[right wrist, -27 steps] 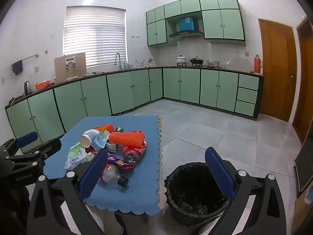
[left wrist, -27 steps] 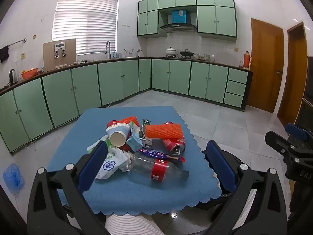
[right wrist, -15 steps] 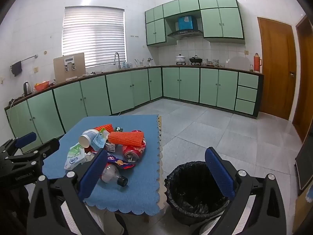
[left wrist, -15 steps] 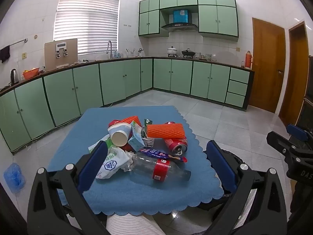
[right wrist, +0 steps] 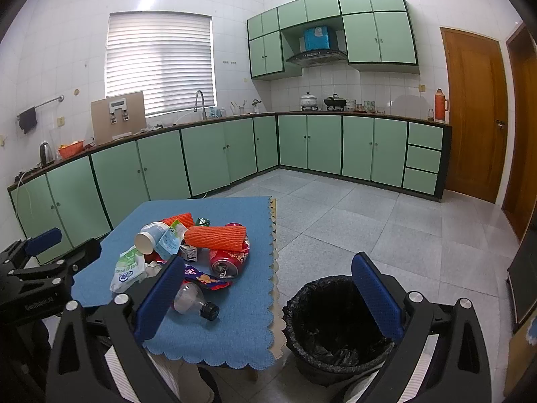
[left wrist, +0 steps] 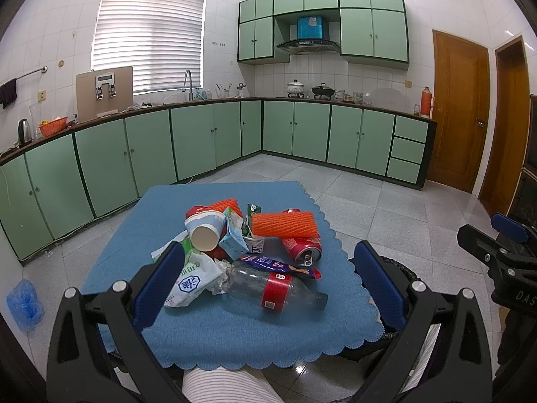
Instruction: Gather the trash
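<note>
the clear plastic bottle (left wrist: 275, 290) lies crosswise just ahead of the wide-open, empty left hand-held gripper (left wrist: 268, 280), nearer than the open, empty right hand-held gripper (right wrist: 268, 288).

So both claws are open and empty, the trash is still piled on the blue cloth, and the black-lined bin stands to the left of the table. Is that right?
Not quite: the bin stands on the floor to the right of the table, as the right wrist view shows. The rest holds: the left claw and the right claw are open and empty, and the trash pile lies on the blue cloth.
</note>
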Tool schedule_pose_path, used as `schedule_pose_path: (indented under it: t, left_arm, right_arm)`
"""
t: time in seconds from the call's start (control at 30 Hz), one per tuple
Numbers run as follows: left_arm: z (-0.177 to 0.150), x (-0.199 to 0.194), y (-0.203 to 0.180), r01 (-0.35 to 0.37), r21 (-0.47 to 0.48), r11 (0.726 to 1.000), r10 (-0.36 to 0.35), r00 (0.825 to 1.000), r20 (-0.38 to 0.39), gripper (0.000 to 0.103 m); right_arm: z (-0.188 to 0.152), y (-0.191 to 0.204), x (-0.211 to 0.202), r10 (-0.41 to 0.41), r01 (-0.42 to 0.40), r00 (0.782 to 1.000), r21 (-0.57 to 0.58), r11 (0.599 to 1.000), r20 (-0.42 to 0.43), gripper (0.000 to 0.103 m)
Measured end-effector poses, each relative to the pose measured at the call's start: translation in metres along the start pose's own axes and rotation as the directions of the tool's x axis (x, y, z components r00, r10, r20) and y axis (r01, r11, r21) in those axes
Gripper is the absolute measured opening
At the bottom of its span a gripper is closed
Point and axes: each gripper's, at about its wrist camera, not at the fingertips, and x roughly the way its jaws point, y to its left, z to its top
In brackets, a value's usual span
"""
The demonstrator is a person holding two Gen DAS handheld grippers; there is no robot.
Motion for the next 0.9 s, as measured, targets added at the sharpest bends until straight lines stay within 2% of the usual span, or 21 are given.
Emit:
schedule_pose_path:
  t: [0.9]
  left_arm:
    - [0.0018,-0.0006,0.0001,-0.001,-0.001,1.0,0.001,1.0,-0.002,0.098]
  right_arm:
    - [0.002,0.0002,0.0021,0.001,-0.001,1.0,0.008,1.0,0.003,0.097]
